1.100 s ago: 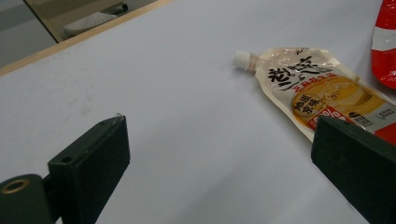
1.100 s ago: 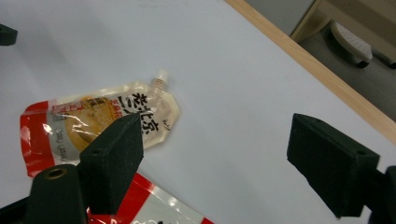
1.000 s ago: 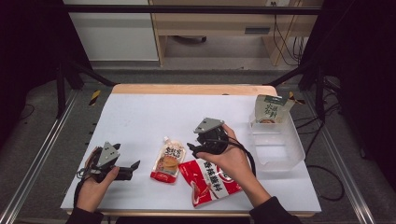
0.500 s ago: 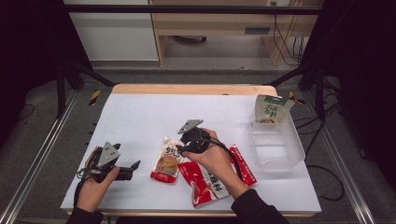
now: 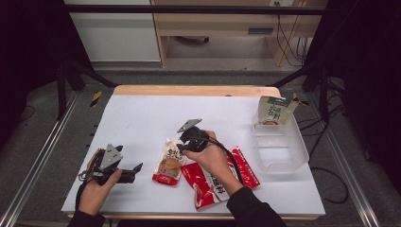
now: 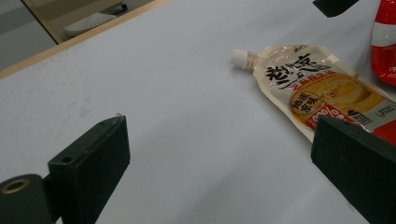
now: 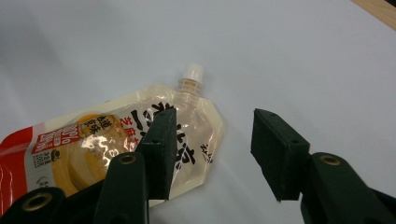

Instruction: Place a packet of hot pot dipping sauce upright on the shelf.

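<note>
On the white worktop (image 5: 142, 113), the right gripper (image 7: 212, 140), jaws half open and just closing, holding nothing, should be centred over the spouted sauce pouch (image 7: 112, 140) edge.

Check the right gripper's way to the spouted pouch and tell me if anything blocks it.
Nothing visible does. The right gripper hangs right over the pouch, its jaws just closing: one over the pouch's upper corner, the other over bare table. The red bag lies beside the pouch, under the forearm.
</note>
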Demonstrator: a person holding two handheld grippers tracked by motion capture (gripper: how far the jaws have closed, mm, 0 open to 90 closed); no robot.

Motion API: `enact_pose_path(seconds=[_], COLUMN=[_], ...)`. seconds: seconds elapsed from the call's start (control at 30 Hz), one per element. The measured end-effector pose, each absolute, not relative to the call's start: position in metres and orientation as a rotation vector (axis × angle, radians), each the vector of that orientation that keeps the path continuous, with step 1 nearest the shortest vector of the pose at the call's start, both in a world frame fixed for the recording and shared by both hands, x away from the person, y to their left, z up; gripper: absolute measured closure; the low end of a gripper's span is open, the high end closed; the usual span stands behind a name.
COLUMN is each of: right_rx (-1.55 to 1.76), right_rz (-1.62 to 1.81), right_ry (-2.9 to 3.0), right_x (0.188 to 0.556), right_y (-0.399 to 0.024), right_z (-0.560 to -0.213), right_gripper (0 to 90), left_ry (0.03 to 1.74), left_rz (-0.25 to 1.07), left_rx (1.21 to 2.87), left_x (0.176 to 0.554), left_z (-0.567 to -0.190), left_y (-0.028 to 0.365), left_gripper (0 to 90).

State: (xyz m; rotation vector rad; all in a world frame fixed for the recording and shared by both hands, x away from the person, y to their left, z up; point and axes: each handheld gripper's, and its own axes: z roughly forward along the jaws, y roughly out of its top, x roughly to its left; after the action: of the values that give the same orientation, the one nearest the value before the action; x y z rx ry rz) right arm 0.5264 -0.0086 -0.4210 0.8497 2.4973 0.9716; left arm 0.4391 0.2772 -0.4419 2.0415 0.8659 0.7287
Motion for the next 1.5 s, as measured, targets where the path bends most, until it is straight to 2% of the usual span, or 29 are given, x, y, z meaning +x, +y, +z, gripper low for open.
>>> enact_pose_path(seconds=[0.7, 1.5], right_rx=[0.884, 0.963], right_rz=[0.959, 0.914], right_ry=[2.489, 2.553], right_x=[0.536, 0.541], right_y=[-0.001, 0.003], right_z=[-0.434, -0.457], right_gripper=[60.5, 58.9], left_ry=[0.861, 0.858], left_rz=[0.734, 0.730], left_rx=[2.053, 2.055], left_x=[0.439, 0.439], left_z=[-0.442, -0.442], left_y=[0.277, 0.276], left_gripper=[4.5, 4.5])
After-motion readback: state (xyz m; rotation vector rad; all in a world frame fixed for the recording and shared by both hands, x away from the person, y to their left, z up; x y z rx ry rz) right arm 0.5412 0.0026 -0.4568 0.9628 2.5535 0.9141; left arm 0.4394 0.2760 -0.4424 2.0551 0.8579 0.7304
